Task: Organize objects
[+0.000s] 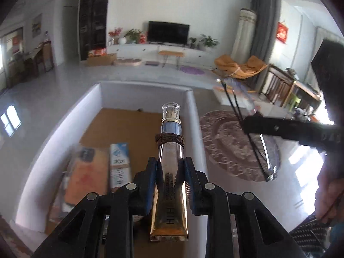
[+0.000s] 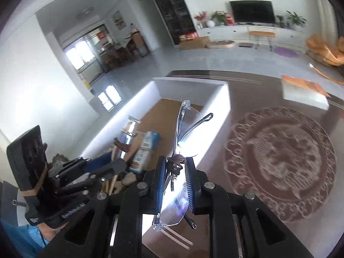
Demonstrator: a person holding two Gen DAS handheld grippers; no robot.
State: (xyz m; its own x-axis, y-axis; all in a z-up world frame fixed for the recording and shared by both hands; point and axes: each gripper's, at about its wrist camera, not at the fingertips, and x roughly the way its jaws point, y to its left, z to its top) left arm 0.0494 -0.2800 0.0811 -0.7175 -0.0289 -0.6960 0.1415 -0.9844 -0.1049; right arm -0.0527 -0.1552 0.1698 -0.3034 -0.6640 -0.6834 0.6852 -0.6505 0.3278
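My left gripper [image 1: 170, 167] is shut on a gold cosmetic tube [image 1: 171, 185] with a clear cap and a brown hair tie around its neck. It holds the tube above an open white box [image 1: 192, 107] with a brown floor. My right gripper [image 2: 175, 168] is shut on rimless glasses [image 2: 187, 129], with a brown hair tie caught at its fingertips. It hovers over the box's near right corner [image 2: 223, 99]. The right gripper and glasses also show at the right of the left wrist view [image 1: 279, 126]. The left gripper and tube show in the right wrist view [image 2: 103, 167].
Inside the box lie a blue-and-white carton [image 1: 119, 161] and an orange packet [image 1: 86, 176]. The box stands on a dark glossy table with a round ornament [image 2: 279, 150]. A white book with an orange cover [image 2: 305, 92] lies at the table's far right.
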